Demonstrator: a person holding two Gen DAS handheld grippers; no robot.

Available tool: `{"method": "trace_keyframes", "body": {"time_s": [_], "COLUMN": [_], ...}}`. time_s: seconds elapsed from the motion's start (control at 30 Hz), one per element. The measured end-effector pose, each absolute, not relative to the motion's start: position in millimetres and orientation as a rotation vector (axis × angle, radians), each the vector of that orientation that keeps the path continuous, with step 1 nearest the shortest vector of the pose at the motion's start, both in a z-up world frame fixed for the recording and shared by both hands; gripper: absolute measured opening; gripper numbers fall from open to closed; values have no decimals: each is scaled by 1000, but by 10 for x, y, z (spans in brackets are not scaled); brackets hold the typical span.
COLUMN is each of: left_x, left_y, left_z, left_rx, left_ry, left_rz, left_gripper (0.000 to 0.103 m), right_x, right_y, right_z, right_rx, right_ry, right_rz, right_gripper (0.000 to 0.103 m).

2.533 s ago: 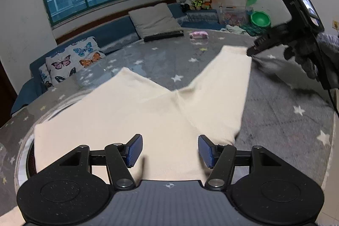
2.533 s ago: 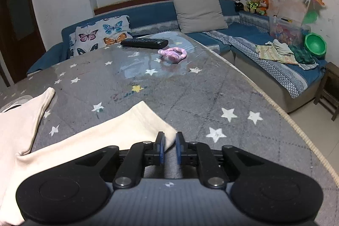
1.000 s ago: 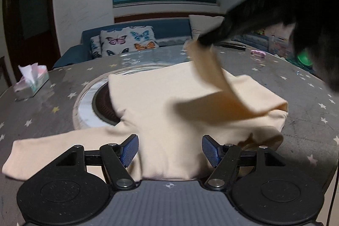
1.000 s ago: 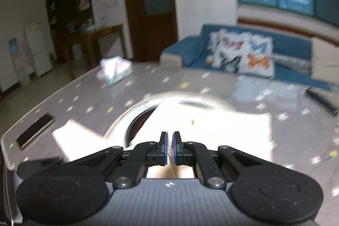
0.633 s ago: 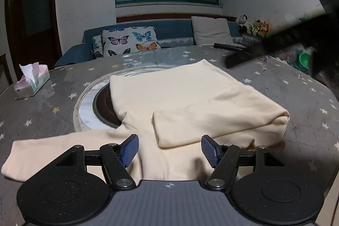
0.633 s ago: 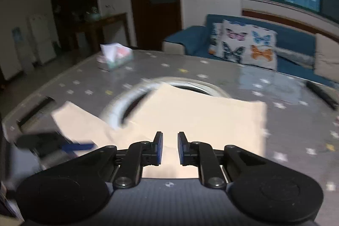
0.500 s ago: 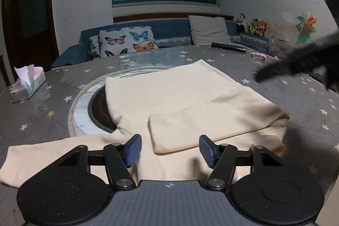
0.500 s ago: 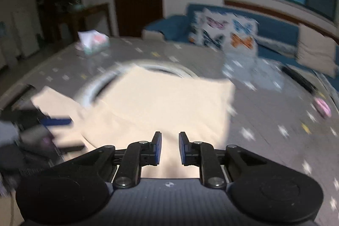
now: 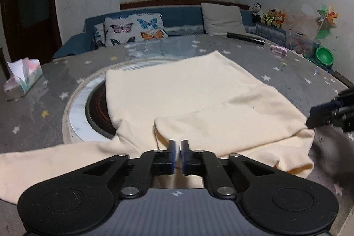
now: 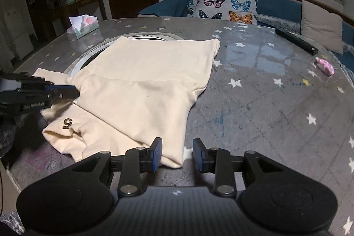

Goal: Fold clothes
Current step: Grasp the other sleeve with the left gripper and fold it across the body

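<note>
My left tongs have just snapped shut, and I cannot tell whether they pinch any cloth of the cream sweater spread on the table ahead of them. Its right sleeve now lies folded across the body. My right tongs, having dropped it, are opening with the sweater's near corner between the jaws, untouched. The left sleeve comes next, I judge.

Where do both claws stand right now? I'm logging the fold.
Left claw: shut; whether it pinches the cream shirt cannot be told.
Right claw: opening, pads clear of the shirt's corner.
</note>
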State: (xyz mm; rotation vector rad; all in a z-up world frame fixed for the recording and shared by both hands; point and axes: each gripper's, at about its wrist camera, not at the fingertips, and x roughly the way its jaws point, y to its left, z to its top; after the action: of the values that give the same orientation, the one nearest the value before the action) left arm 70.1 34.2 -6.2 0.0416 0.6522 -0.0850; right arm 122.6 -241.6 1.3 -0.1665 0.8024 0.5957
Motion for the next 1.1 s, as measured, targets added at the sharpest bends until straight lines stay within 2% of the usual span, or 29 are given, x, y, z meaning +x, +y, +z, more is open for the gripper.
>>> {"method": "trace_keyframes", "body": {"time_s": [0.03, 0.6, 0.7, 0.77, 0.9, 1.1], "left_x": [703, 733, 730, 701, 639, 596], "left_y": [340, 74, 25, 35, 120, 304], "left_z": [-25, 907, 1017, 1060, 1062, 605], "left_rx": [40, 92, 113, 121, 124, 117], "left_ry": [643, 412, 380, 365, 362, 504], "left_rz": [-80, -125, -133, -128, -106, -65], "left_gripper": [4, 3, 3, 3, 3, 3], "right_x": [1219, 1124, 1101, 1083, 1018, 961], "right_y": [-2415, -2473, -2428, -2428, -2442, -2428], "right_z": [6, -71, -88, -88, -63, -85], "right_rx": [-165, -99, -128, -142, -167, -220], "right_ry": [803, 776, 770, 763, 738, 740], "right_rz": [599, 607, 592, 581, 570, 555], "right_gripper": [35, 33, 27, 7, 3, 3]}}
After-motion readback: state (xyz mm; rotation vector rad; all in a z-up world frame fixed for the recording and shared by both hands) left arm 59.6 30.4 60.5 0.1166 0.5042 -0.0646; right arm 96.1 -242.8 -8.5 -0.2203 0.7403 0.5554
